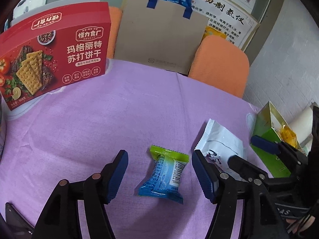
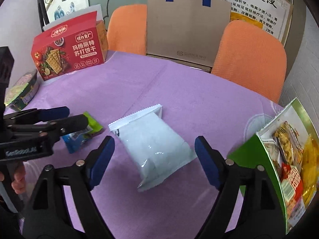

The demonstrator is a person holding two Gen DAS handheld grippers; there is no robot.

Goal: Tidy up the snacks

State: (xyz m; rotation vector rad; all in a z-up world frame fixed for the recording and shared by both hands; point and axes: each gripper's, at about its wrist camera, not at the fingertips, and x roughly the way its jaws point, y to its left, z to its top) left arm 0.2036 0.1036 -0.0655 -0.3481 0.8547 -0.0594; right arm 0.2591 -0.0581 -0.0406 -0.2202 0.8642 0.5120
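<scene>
While both stand wide open, holding nothing:
Left gripper (image 1: pixel 160 176): straddles the green-blue packet (image 1: pixel 164 174) lying on the purple cloth (image 1: pixel 99 123).
Right gripper (image 2: pixel 154 159): straddles the white packet (image 2: pixel 153 149).
Advice: lower until the pads flank each packet's middle, squeeze gently.
Nearby: green box (image 2: pixel 279 175) of snacks, right.

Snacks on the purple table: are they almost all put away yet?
Partly. The green box on the right already holds several snack packs. Nothing is gripped: the open left gripper straddles the green-and-blue snack packet, and the open right gripper straddles the white snack packet. Both packets lie loose on the purple tablecloth, so they are left to sort.
</scene>
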